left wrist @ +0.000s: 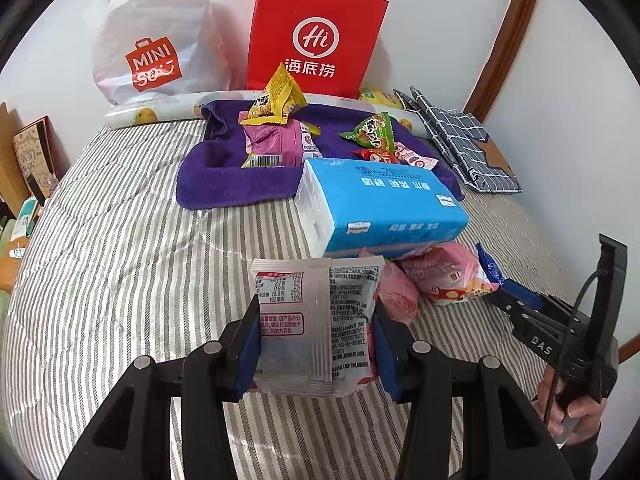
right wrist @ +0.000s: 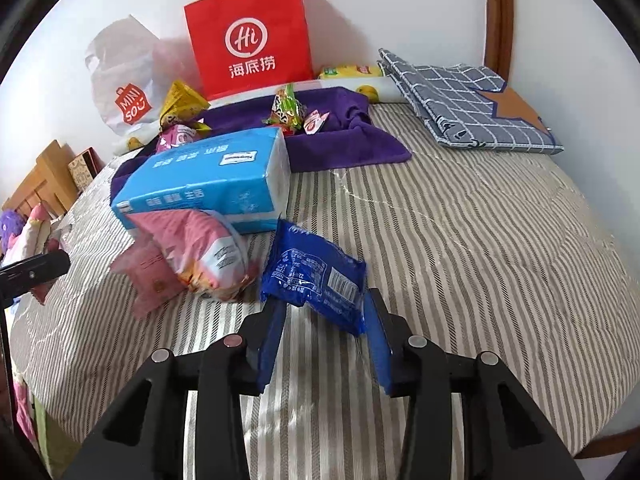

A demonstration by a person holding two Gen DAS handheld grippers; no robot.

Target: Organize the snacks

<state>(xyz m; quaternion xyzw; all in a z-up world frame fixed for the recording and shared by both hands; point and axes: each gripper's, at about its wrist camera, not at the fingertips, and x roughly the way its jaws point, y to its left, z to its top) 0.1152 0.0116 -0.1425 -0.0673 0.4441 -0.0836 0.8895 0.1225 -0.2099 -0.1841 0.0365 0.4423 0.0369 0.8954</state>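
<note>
My left gripper (left wrist: 314, 344) is shut on a silver snack packet (left wrist: 296, 320), printed side up, held a little above the striped bed cover (left wrist: 140, 260). My right gripper (right wrist: 326, 320) stands open. A blue snack packet (right wrist: 316, 276) lies on the bed cover just ahead of it, with its near corner between the fingertips and close to the right pad. In the left wrist view the right gripper (left wrist: 516, 308) shows at the far right, held by a hand (left wrist: 576, 412). Farther back, a purple towel (left wrist: 236, 184) carries several snacks: a yellow packet (left wrist: 276, 100), a pink one (left wrist: 276, 140) and a green one (left wrist: 374, 132).
A blue tissue pack (right wrist: 208, 180) lies in front of the towel, with a pink snack bag (right wrist: 204, 252) and a small pink packet (right wrist: 152, 280) against it. A red paper bag (right wrist: 250, 36) and a white plastic bag (right wrist: 124, 80) stand at the wall. Folded checked cloth (right wrist: 472, 100) lies at the back right.
</note>
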